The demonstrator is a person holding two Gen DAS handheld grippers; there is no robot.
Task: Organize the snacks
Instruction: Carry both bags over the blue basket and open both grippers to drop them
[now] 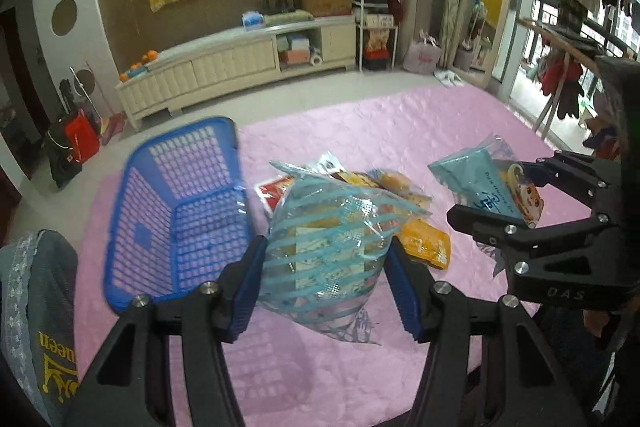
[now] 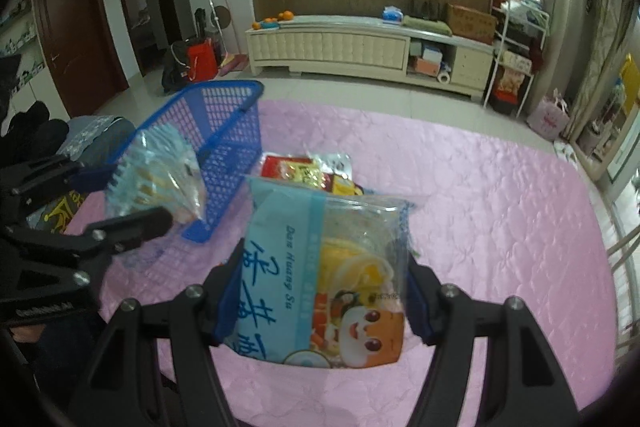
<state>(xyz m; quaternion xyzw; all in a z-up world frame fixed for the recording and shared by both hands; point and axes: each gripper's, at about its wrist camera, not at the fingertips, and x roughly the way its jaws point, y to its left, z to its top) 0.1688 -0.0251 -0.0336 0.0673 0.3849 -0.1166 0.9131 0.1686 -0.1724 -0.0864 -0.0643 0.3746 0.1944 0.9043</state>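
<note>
My left gripper (image 1: 325, 271) is shut on a clear snack bag with blue stripes (image 1: 328, 243), held above the pink cover. It also shows in the right wrist view (image 2: 160, 175) next to the blue basket. My right gripper (image 2: 320, 291) is shut on a light blue snack bag with a cartoon face (image 2: 320, 279), also seen in the left wrist view (image 1: 484, 187). An empty blue plastic basket (image 1: 180, 211) stands on the cover at the left (image 2: 224, 143). A pile of red and yellow snack packets (image 2: 312, 171) lies beside the basket (image 1: 424, 243).
A pink quilted cover (image 2: 480, 227) spreads over the surface. A grey cushion with yellow letters (image 1: 36, 319) lies at the left edge. A cream TV cabinet (image 2: 360, 47) and a shelf rack (image 2: 516, 47) stand against the far wall.
</note>
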